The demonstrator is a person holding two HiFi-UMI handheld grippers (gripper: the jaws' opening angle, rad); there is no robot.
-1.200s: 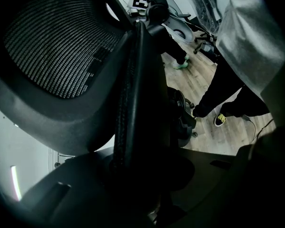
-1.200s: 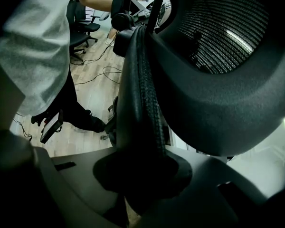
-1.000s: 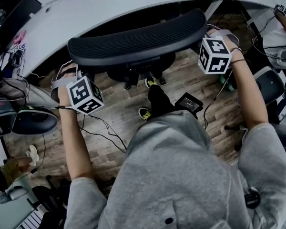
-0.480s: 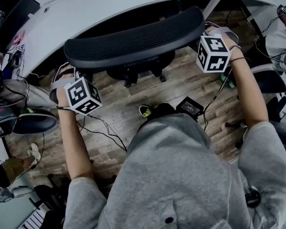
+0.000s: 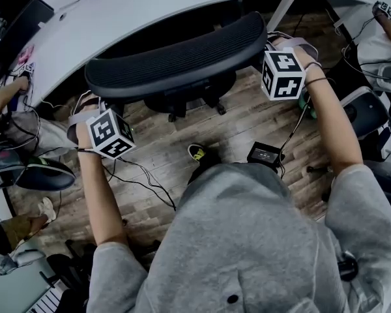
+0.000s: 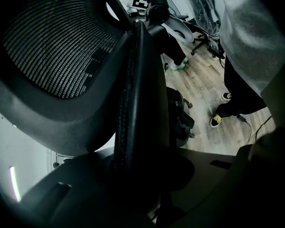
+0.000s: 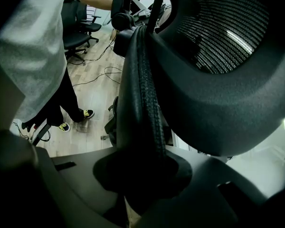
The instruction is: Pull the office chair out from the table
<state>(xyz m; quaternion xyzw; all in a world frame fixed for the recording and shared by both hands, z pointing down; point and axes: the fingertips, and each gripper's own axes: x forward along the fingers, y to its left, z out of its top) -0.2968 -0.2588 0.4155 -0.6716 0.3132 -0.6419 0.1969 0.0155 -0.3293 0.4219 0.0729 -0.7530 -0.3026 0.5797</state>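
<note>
The black mesh office chair [image 5: 176,57] stands with its seat tucked under the curved white table [image 5: 150,5]. Its backrest faces me. My left gripper [image 5: 96,103] is shut on the backrest's left edge, and my right gripper [image 5: 268,45] is shut on its right edge. In the left gripper view the backrest's rim [image 6: 140,103] runs down between the jaws of the left gripper [image 6: 137,165]. The right gripper view has the same rim [image 7: 145,94] clamped in the right gripper [image 7: 142,175]. The fingertips are hidden behind the frame in the head view.
The chair's base with castors [image 5: 182,106] sits on the wooden floor. Cables [image 5: 137,175] and a black box [image 5: 263,154] lie by my shoe [image 5: 197,152]. Another dark chair [image 5: 42,175] is at the left, a light one [image 5: 371,109] at the right. Another person's arm [image 5: 6,91] shows at the left.
Both grippers stay clamped on the backrest. The chair and grippers sit slightly further left in the view. My leg and shoe have drawn back towards my body.
</note>
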